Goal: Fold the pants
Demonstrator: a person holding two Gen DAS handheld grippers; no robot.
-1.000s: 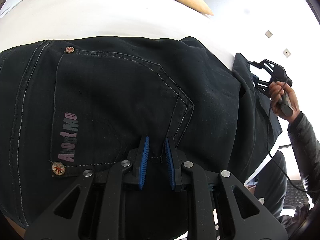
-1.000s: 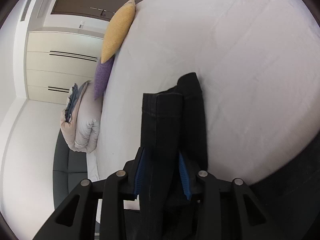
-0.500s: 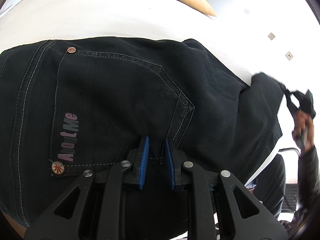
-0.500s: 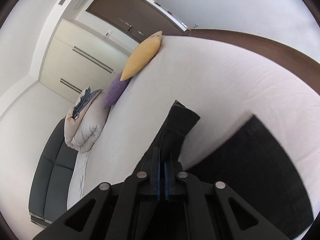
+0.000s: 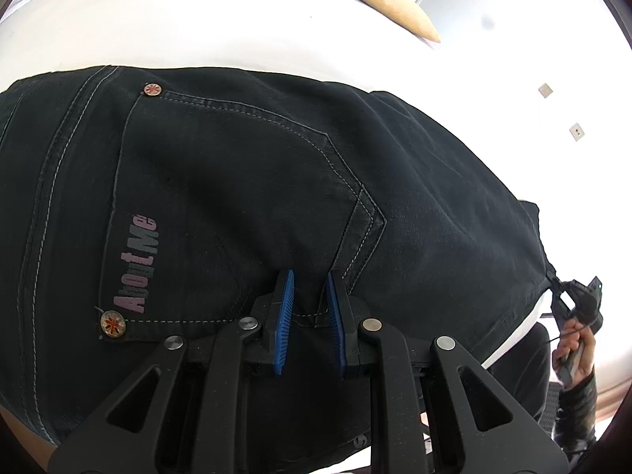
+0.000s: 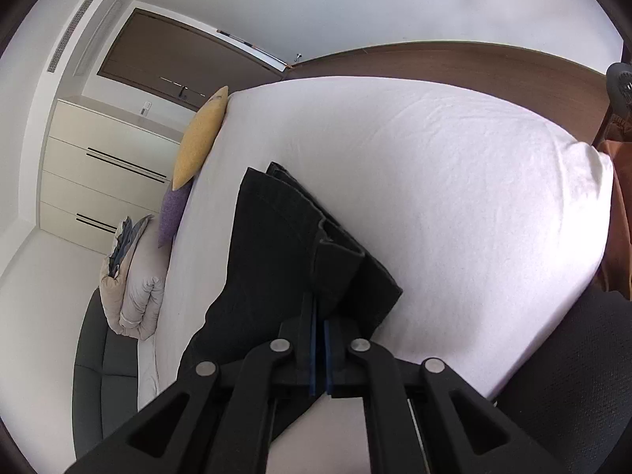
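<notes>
In the left wrist view the right gripper (image 5: 568,300) now sits low at the right edge of the frame (a second ago it was higher, near mid-right), drawing the pants (image 5: 245,197) leg end down with it. In the right wrist view its fingers (image 6: 313,355), spread wide a second ago, are nearly closed on the cloth, and the bed (image 6: 454,181) has shifted to fill the centre and right.

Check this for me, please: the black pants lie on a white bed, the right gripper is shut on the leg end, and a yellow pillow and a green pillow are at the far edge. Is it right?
One detail is wrong: the pillow beside the yellow pillow is purple, not green, as the right wrist view shows. The rest holds: the black pants lie on the white bed, and the right gripper is shut on the leg end.
</notes>
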